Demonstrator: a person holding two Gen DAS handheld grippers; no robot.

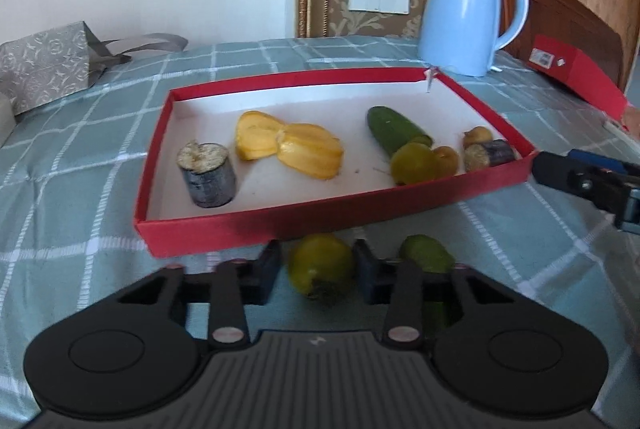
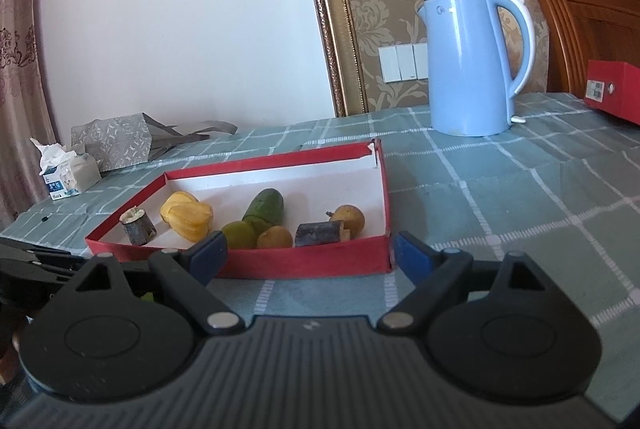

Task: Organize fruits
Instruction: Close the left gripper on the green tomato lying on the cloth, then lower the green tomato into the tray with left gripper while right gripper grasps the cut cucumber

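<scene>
Checked green cloth [image 1: 520, 249] covers the surface, and behind it stand a white wall and a panel of patterned gold wallpaper. A shallow red tray [image 1: 332, 215] with a white floor lies on the cloth and serves here as the landmark.

Inside the tray, near its left end, one dark cut stem piece [image 1: 208, 173] stands upright. Beside it lie two yellow starfruit pieces [image 1: 288, 145], touching each other. Toward the right end lies a green cucumber [image 1: 394, 129], with a yellow-green round fruit [image 1: 414, 163] against its near tip. A small brownish fruit [image 1: 446, 159] is just beside that one, and another dark stem piece [image 1: 490, 154] lies on its side close to the right wall.

Just outside the near wall of the tray, the left gripper [image 1: 318, 271] is clenched on a yellow-green fruit [image 1: 320, 269], its pads pressing both sides. A second green fruit [image 1: 426, 253] lies on the cloth just to the right of it.

The right gripper [image 2: 306, 249] hangs in front of the near right corner of the tray, jaws spread wide and holding nothing.

Behind the tray stands a light blue kettle [image 2: 472, 65]. A red box [image 2: 614, 89] is well to the right, and a grey patterned bag [image 2: 116, 141] is to the left.
</scene>
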